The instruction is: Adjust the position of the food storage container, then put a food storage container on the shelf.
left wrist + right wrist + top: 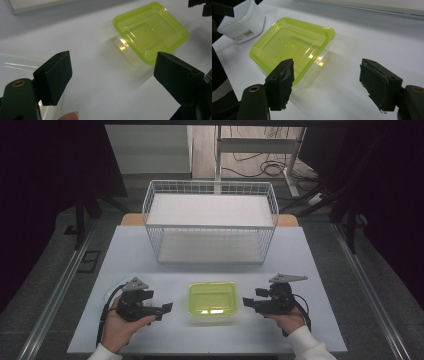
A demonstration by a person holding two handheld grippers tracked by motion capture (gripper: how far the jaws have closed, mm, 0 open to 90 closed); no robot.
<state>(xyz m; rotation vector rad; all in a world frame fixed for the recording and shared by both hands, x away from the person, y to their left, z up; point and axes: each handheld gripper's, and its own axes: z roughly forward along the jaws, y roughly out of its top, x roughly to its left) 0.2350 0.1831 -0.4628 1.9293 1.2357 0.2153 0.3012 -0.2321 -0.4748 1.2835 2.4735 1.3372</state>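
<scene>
— While the lidded box (pixel 212 302) sits between us near the table's front edge, what have you got hold of?

— Nothing. I am the right gripper (pixel 248 302), and my jaws stand wide apart with bare table between them; the box lies just beyond my left pad (pixel 283 80), apart from it.

— Same for me, the left gripper (pixel 167 309): my jaws gape wide and grip nothing, and the box is ahead of me, well clear of my pads (pixel 56 75).

— What is it made of?

— A clear plastic tub with rounded corners and a translucent yellow-green lid (pixel 292 47), glossy, with a stepped rectangular panel pressed into its top.

— Which way does it lie?

— Flat, lid up, its long axis running across the table from you towards me.

— And around it?

— The table (pixel 130 255) is smooth and pale. Behind the box stands a white wire basket (pixel 210 222), a wide open-topped rectangle. From my view a small milky-white tub (pixel 243 23) with a label stands beyond the box, on your side.
</scene>
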